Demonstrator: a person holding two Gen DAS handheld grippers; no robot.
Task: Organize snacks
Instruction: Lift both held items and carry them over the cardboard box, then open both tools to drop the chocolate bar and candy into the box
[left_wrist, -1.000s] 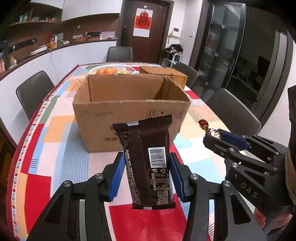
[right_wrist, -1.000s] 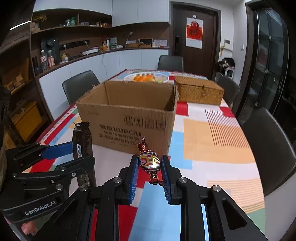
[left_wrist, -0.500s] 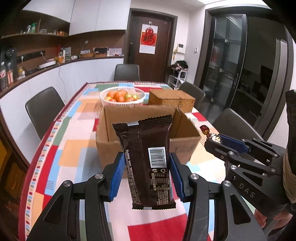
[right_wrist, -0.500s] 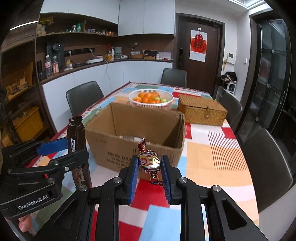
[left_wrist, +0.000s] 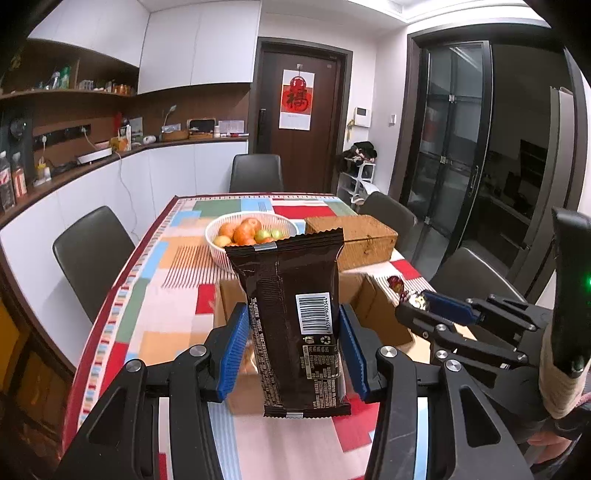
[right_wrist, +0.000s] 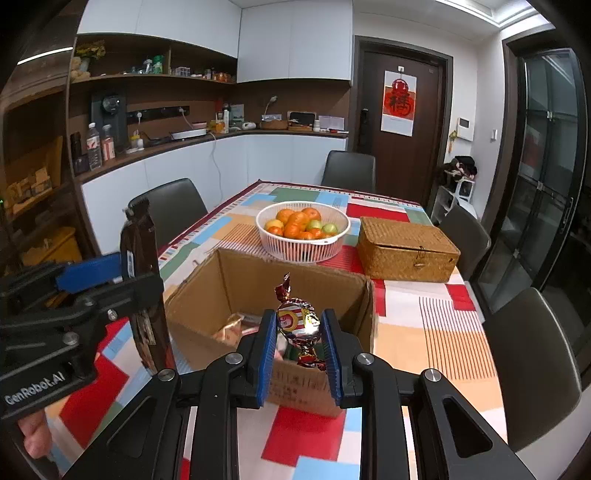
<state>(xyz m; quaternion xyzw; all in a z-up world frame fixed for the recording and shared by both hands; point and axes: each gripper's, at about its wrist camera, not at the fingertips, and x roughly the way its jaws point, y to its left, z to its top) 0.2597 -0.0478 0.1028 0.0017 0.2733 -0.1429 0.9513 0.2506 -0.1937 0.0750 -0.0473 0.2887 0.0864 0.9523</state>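
Gripping an upright dark bar (left_wrist: 295, 317) between its blue pads, the left gripper (left_wrist: 293, 350) is closed on the wrapper about halfway up, barcode facing the camera. Seen from the right wrist, that same bar (right_wrist: 142, 280) stands at 9 o'clock, just left of the box (right_wrist: 295, 280). The right gripper (right_wrist: 298, 341) is pinched on a foil candy (right_wrist: 297, 321), its twisted ends sticking out above and below the pads. From the left wrist the candy (left_wrist: 404, 291) shows at 3 o'clock, over the box's right side. The open box (left_wrist: 373, 306) sits on the chequered cloth (right_wrist: 443, 332), directly under and ahead of both grippers, with a few snack packets (right_wrist: 231, 328) lying on its floor. Beyond it at 12 o'clock stands a white basket (right_wrist: 303, 243) of oranges and green fruit, and a lidded wicker case (right_wrist: 406, 247) is just beside that at 1 o'clock.
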